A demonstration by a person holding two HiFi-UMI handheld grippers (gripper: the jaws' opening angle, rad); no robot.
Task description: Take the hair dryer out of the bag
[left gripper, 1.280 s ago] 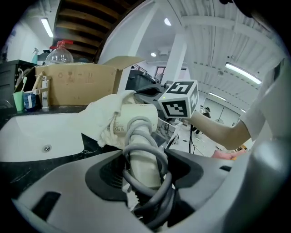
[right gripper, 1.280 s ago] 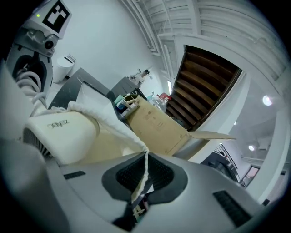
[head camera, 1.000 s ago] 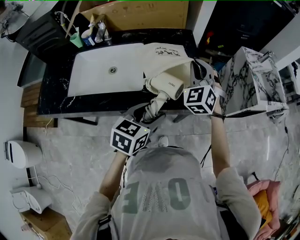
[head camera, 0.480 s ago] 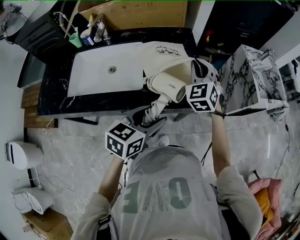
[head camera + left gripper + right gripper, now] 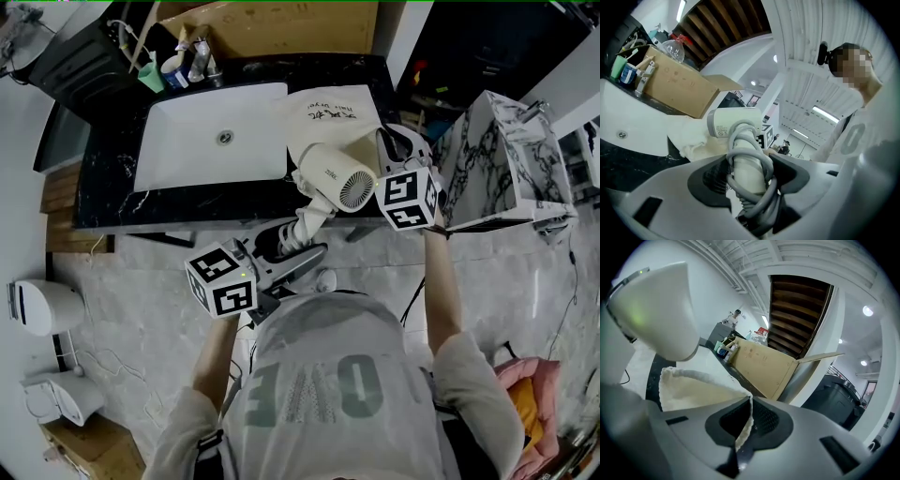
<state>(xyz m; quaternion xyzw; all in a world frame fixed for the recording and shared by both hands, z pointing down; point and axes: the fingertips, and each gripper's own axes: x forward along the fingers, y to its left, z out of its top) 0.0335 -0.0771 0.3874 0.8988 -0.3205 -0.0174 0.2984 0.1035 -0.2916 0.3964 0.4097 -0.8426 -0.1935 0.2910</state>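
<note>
Hair dryer (image 5: 333,178), cream-white, out of the bag and held in the air over the front edge of the counter (image 5: 112,192), its round rear grille facing the head camera. Its handle, wound with a grey cord (image 5: 757,161), stands between the jaws of the left gripper (image 5: 298,246), which are set wide and clamped on it from both sides. Just behind the dryer, the cream cloth bag (image 5: 328,117) lies on the counter beside the white sink (image 5: 211,141). The right gripper (image 5: 384,139) has its jaws nearly together, pinching the hem of the bag's mouth (image 5: 743,427). A cardboard box (image 5: 281,28) stands at the back of the counter.
</note>
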